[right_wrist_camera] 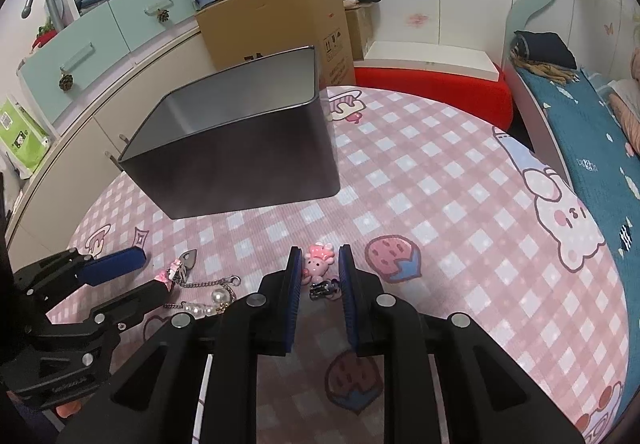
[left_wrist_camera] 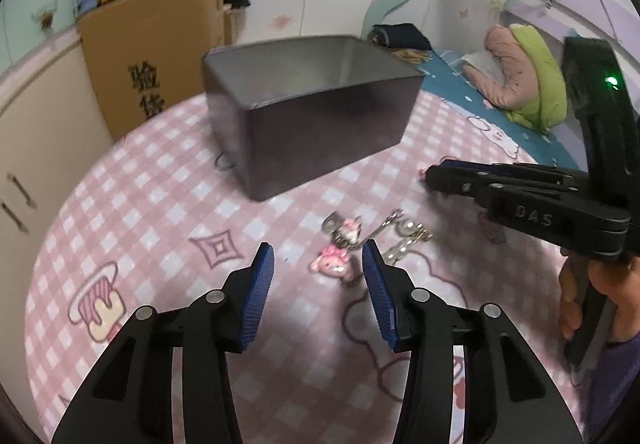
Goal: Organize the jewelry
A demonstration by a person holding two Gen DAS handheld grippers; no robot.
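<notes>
A dark open metal box (left_wrist_camera: 316, 116) stands on the pink checked table; it also shows in the right wrist view (right_wrist_camera: 236, 148). Pink cartoon charms (left_wrist_camera: 338, 262) with a chain and pearl pieces (left_wrist_camera: 404, 238) lie in front of it. My left gripper (left_wrist_camera: 318, 268) is open, low over the table, with the pink charm between its blue pads. My right gripper (right_wrist_camera: 319, 268) is open around a small pink bear charm (right_wrist_camera: 317, 262) and a dark clip (right_wrist_camera: 325, 290), not closed on them. The pearl chain (right_wrist_camera: 208, 302) lies to its left, beside the left gripper (right_wrist_camera: 132, 276).
A cardboard carton (right_wrist_camera: 276, 24) stands behind the table. Cupboards and drawers (right_wrist_camera: 80, 56) run along the left. A bed with blue cover (right_wrist_camera: 592, 148) lies to the right, a red seat (right_wrist_camera: 432, 88) at the far side. The table edge (left_wrist_camera: 52, 204) curves on the left.
</notes>
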